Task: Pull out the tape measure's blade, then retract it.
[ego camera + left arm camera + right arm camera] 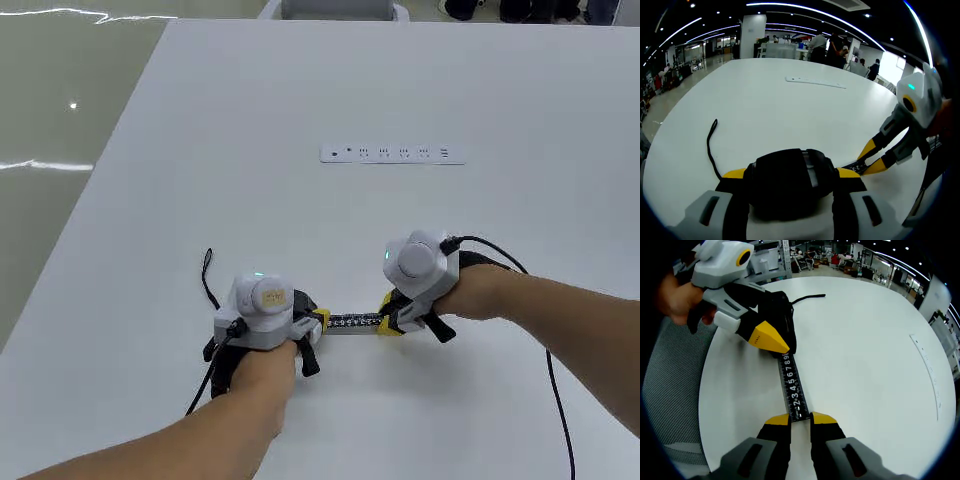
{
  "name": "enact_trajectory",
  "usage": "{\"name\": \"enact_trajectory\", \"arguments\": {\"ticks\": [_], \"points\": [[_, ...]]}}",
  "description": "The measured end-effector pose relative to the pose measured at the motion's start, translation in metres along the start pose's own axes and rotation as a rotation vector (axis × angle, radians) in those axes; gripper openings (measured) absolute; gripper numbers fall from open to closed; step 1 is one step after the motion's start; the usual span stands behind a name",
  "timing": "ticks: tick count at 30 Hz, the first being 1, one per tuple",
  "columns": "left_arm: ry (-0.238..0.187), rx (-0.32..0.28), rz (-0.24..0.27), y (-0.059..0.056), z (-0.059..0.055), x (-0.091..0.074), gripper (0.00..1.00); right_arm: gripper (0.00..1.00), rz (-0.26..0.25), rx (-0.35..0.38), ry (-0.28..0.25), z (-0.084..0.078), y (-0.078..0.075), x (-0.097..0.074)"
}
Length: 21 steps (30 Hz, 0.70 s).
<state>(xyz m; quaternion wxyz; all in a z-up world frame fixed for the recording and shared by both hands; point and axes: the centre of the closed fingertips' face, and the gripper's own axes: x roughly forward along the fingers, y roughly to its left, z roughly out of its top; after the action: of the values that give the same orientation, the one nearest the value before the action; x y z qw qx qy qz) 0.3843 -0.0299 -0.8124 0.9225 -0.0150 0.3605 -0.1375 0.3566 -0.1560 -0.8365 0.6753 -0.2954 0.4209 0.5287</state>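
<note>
Right gripper view: your right gripper (800,418) pinches the blade (792,385) by its end, a short length drawn. Your left gripper (790,173) clamps the tape measure case (787,195) near the front edge of the worktop (400,90). Retraction remains.

The tape measure (790,180), a rounded black case, lies well to the near side of the white power strip (392,154), and its thin black strap (711,145) trails loose toward the strip's side. Its numbered blade (792,385) is drawn out a short way, flat and straight, roughly parallel to the strip.
</note>
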Motion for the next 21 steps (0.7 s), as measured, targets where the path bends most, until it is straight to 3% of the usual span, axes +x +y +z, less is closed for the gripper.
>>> {"name": "enact_trajectory", "arguments": {"ticks": [21], "points": [[0.000, -0.004, -0.003, 0.0008, -0.0001, 0.0004, 0.65, 0.13, 0.003, 0.004, -0.007, 0.0066, 0.0000, 0.0042]]}}
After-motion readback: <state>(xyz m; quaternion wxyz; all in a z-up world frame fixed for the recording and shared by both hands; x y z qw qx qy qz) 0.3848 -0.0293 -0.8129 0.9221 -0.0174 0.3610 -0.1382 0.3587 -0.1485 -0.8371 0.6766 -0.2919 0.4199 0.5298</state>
